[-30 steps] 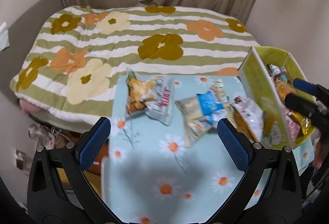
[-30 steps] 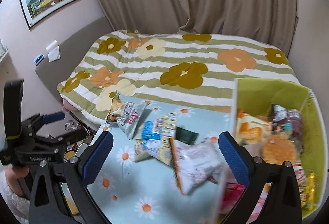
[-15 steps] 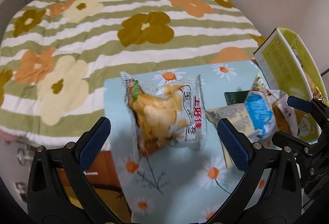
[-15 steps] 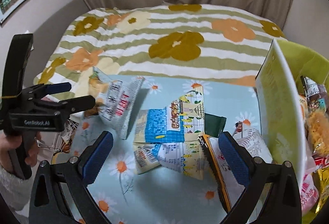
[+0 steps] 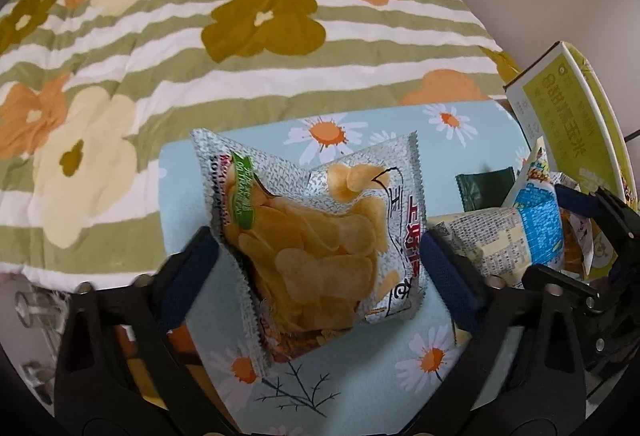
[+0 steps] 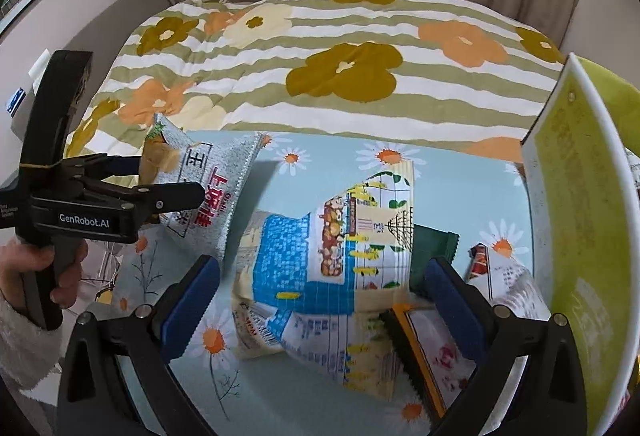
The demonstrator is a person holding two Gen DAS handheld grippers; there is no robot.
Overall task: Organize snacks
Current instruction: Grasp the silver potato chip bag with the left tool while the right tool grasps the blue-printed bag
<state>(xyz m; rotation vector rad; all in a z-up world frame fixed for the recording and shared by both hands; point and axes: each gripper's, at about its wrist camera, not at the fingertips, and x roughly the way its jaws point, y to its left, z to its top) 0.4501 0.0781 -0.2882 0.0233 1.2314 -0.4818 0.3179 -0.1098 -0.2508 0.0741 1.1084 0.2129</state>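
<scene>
Left gripper (image 5: 318, 272) fingers spread either side of silver chip bag (image 5: 320, 236), pads at bag edges, contact unclear. Bag lies on daisy tablecloth (image 5: 360, 376).

Right gripper (image 6: 320, 300) fingers spread around blue-and-cream snack bag (image 6: 320, 276), not pinching. White packet (image 6: 432, 352) at 4 o'clock, dark green packet (image 6: 434, 256) at 2 o'clock. Yellow-green box (image 6: 572, 236) at 3 o'clock. Floral quilt (image 6: 340, 75) at 12 o'clock, far.
</scene>
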